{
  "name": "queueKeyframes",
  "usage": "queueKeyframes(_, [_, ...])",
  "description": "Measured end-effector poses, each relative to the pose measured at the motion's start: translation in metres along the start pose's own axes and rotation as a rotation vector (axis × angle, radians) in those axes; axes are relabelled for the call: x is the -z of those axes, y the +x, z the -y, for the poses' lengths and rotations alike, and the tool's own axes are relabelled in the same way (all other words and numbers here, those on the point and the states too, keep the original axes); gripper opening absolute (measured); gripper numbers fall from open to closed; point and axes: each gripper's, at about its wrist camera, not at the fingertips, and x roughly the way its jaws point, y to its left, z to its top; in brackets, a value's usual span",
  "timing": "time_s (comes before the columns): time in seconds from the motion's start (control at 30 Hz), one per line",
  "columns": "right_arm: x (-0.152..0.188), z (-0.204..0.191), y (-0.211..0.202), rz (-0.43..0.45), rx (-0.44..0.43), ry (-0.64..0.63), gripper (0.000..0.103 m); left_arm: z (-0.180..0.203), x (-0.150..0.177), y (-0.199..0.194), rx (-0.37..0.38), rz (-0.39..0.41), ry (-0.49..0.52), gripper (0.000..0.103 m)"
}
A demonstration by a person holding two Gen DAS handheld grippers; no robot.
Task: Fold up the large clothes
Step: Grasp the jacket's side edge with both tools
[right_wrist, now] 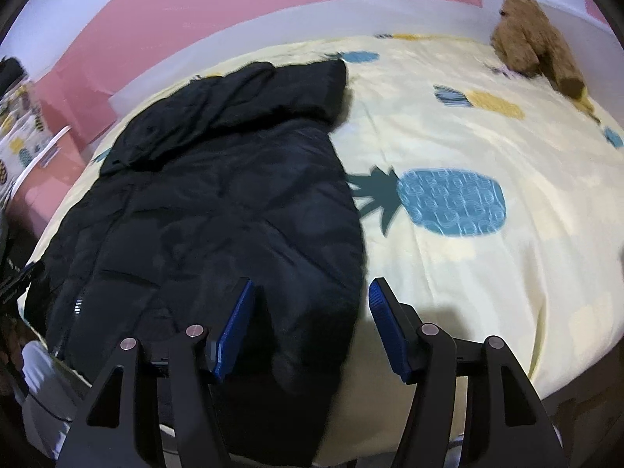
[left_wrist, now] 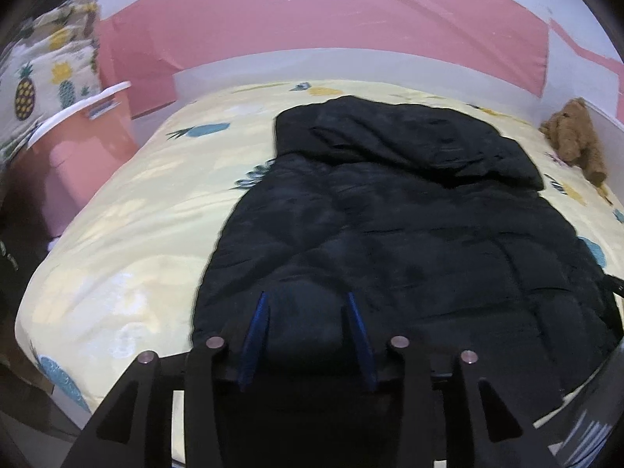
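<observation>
A black padded jacket (left_wrist: 390, 214) lies flat along the bed, its hood end folded over at the far side. In the left wrist view my left gripper (left_wrist: 306, 300) hangs over the jacket's near hem. The blue fingers (left_wrist: 261, 312) stand apart with a bulge of black fabric between them, and I see no pinch. In the right wrist view the jacket (right_wrist: 214, 195) fills the left half. My right gripper (right_wrist: 311, 286) is open at its near right edge, one finger (right_wrist: 241, 304) over the fabric, the other over the sheet.
The bed has a pale yellow sheet (right_wrist: 468, 136) printed with pineapples. A brown teddy bear (right_wrist: 534, 35) sits at the far right corner by the white wall. Left of the bed stands a pink bin (left_wrist: 78, 148) with a pineapple-print cloth (left_wrist: 46, 78) above it.
</observation>
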Motion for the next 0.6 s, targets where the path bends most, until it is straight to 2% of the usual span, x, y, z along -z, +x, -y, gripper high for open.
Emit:
queueKeyframes(0.1, [0.007, 0.007, 0.010, -0.043, -0.030, 0.040, 0.062, -0.020, 0.005, 0.008, -0.036, -0.015, -0.029, 0.044])
queueKeyframes(0.23, [0.016, 0.009, 0.014, -0.075, -0.096, 0.088, 0.063, -0.041, 0.014, 0.014, -0.019, -0.034, -0.068, 0.044])
queueKeyframes(0.37, [0.025, 0.006, 0.013, -0.108, -0.183, 0.116, 0.063, -0.039, 0.023, 0.013, -0.015, -0.029, -0.027, 0.046])
queueKeyframes(0.47, [0.032, 0.004, 0.010, -0.121, -0.218, 0.119, 0.063, -0.041, 0.031, 0.011, -0.031, -0.024, -0.018, 0.057])
queueKeyframes(0.6, [0.038, 0.004, 0.008, -0.124, -0.240, 0.131, 0.063, -0.061, 0.041, 0.017, 0.024, -0.055, -0.131, 0.067])
